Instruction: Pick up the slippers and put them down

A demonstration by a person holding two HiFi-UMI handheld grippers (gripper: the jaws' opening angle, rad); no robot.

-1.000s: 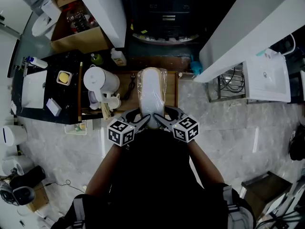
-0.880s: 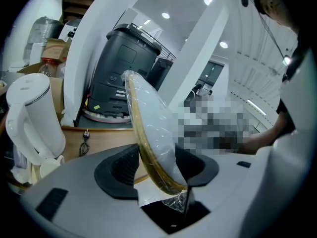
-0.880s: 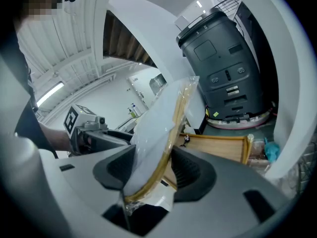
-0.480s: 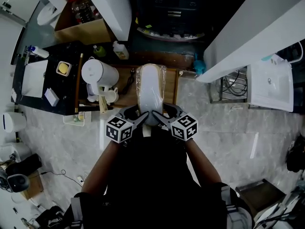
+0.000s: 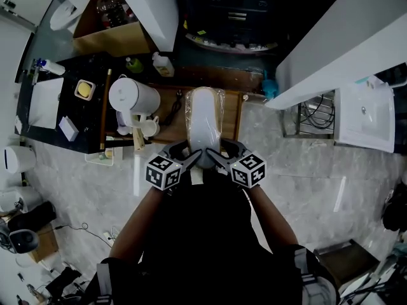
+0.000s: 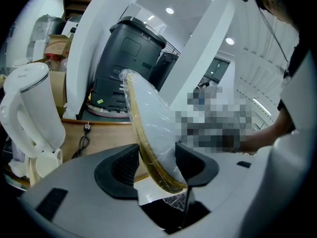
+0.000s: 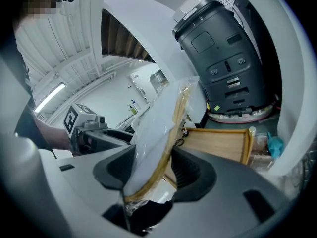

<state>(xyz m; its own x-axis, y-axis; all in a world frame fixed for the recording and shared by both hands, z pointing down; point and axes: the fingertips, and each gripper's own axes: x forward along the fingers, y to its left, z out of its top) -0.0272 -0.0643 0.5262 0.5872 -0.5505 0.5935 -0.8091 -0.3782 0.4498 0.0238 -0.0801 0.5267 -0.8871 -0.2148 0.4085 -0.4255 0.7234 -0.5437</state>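
Note:
A pair of white slippers (image 5: 204, 121) in clear plastic wrap, with a tan sole edge, hangs above a low wooden table (image 5: 166, 116). Both grippers hold its near end. My left gripper (image 5: 191, 160) clamps that end from the left and my right gripper (image 5: 213, 160) from the right. In the left gripper view the slippers (image 6: 148, 115) rise up and away from between the jaws of the left gripper (image 6: 156, 165), whose pads press both sides. In the right gripper view the slippers (image 7: 159, 125) stand pinched in the right gripper (image 7: 151, 171), and the left gripper's marker cube shows behind them.
A white kettle (image 5: 130, 97) and a mug (image 5: 150, 127) stand on the table's left part. Behind the table is a black machine (image 5: 229, 11). White counters flank it on both sides. A black counter (image 5: 63, 68) with small items lies at left, a sink (image 5: 364, 116) at right.
Both grippers have sunk a little with the slippers toward the wooden table. The grip on the slippers is the same.

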